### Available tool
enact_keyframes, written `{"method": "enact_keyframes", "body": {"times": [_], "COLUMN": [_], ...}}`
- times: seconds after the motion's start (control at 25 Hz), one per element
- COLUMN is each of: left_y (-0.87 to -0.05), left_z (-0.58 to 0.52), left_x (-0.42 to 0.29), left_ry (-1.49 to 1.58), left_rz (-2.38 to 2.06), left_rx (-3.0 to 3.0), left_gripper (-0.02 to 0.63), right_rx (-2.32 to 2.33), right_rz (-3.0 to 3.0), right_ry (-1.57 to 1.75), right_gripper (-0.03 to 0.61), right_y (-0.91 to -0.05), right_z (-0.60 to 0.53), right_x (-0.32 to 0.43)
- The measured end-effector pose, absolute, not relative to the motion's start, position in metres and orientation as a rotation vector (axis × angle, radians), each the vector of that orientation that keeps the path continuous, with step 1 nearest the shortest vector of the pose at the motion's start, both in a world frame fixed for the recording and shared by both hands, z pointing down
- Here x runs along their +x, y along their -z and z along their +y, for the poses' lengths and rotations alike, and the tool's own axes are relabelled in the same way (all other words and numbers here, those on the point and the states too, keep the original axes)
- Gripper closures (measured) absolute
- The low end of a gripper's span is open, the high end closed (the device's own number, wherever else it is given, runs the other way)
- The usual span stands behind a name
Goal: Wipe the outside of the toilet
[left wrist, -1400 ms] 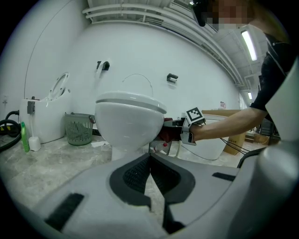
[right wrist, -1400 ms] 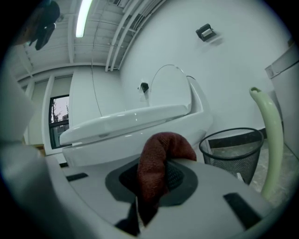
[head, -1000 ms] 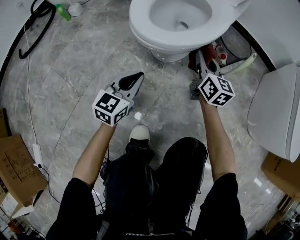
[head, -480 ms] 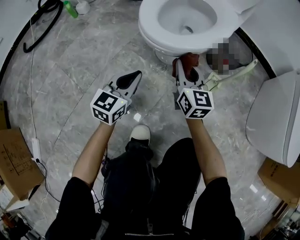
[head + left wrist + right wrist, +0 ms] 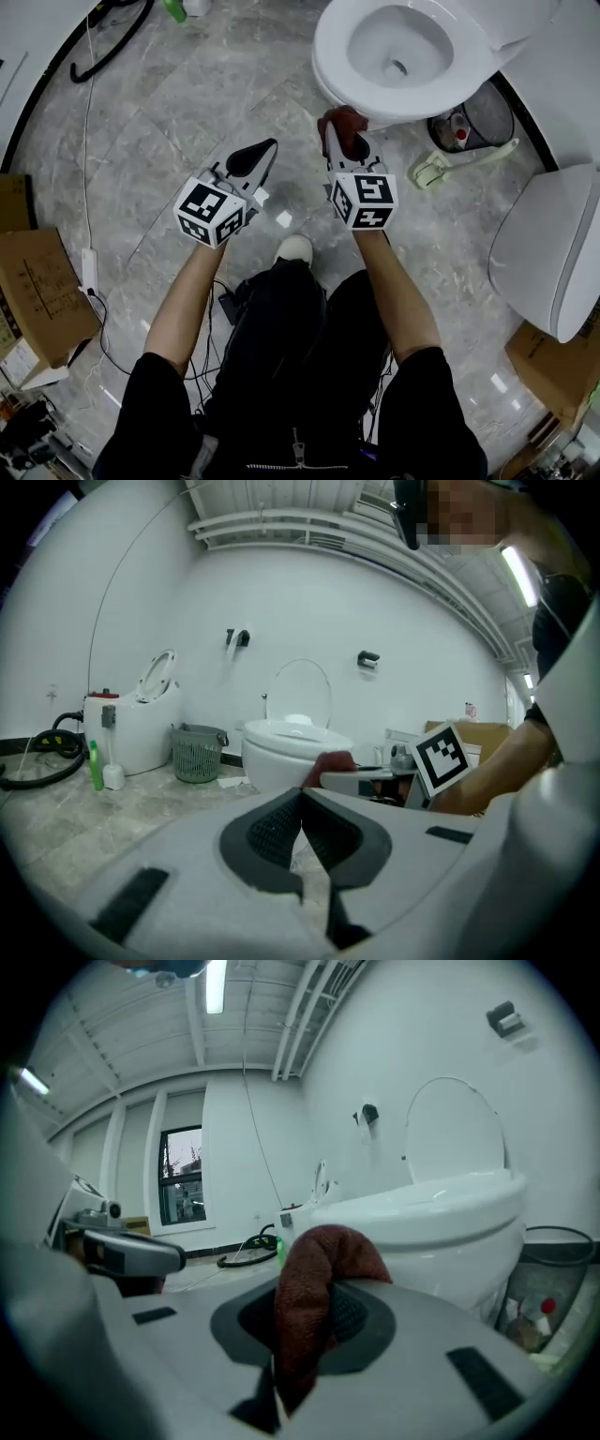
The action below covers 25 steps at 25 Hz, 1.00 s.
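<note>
Treat red cloth point(image 5: 341, 120), pinched at its fold in right gripper point(image 5: 345, 139) at upper centre, as soft and limp; press onto slick toilet point(image 5: 336, 70); leave left gripper point(image 5: 265, 150), jaws together, idle

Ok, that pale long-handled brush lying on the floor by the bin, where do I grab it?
Take the brush mid-handle, coming straight down with the fingers across the shaft. It lies flat on the floor, its handle is straight, and the bin crowds one side. The right gripper is shut on the rag, so use the left gripper.
</note>
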<state>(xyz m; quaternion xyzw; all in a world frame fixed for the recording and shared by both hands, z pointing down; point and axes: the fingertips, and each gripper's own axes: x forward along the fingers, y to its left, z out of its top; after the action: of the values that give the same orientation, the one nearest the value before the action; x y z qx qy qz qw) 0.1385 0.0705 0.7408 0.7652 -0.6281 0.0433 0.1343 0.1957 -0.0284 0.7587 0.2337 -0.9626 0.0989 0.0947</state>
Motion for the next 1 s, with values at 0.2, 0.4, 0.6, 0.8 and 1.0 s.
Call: {"method": "enact_keyframes", "body": {"times": [0.2,0.4,0.6,0.8,1.0], "left_y": [-0.627,-0.469,-0.304,-0.204,-0.159], "left_z": [0.088,0.104,0.126,0.152,0.162], "left_x": [0.127,0.153,0.175,0.186,0.152], "left_ry": [-0.082,-0.076,-0.152,-0.209,-0.167], "left_rz": [-1.857,-1.821,-1.819,-1.819,-1.839], "left_rx": [2.130,2.176,2.221,2.247,2.279], "left_gripper": [0.612,0.612,0.612,0.612,0.612], "right_rx": [0.688,0.741,0.809,0.802,0.850], "right_rz": [-2.767,-2.707,-2.674,-2.694,-2.688], "right_ry": [-0.388,-0.404,-0.468,-0.479,-0.510], "right_gripper": [0.529,0.529,0.529,0.529,0.528], "right_y": [-0.673,-0.529,-0.366,-0.249,-0.215], "right_z": [-0.004,0.027,0.051,0.075,0.083], "right_x": [0.233,0.273,0.303,0.317,0.291]}}
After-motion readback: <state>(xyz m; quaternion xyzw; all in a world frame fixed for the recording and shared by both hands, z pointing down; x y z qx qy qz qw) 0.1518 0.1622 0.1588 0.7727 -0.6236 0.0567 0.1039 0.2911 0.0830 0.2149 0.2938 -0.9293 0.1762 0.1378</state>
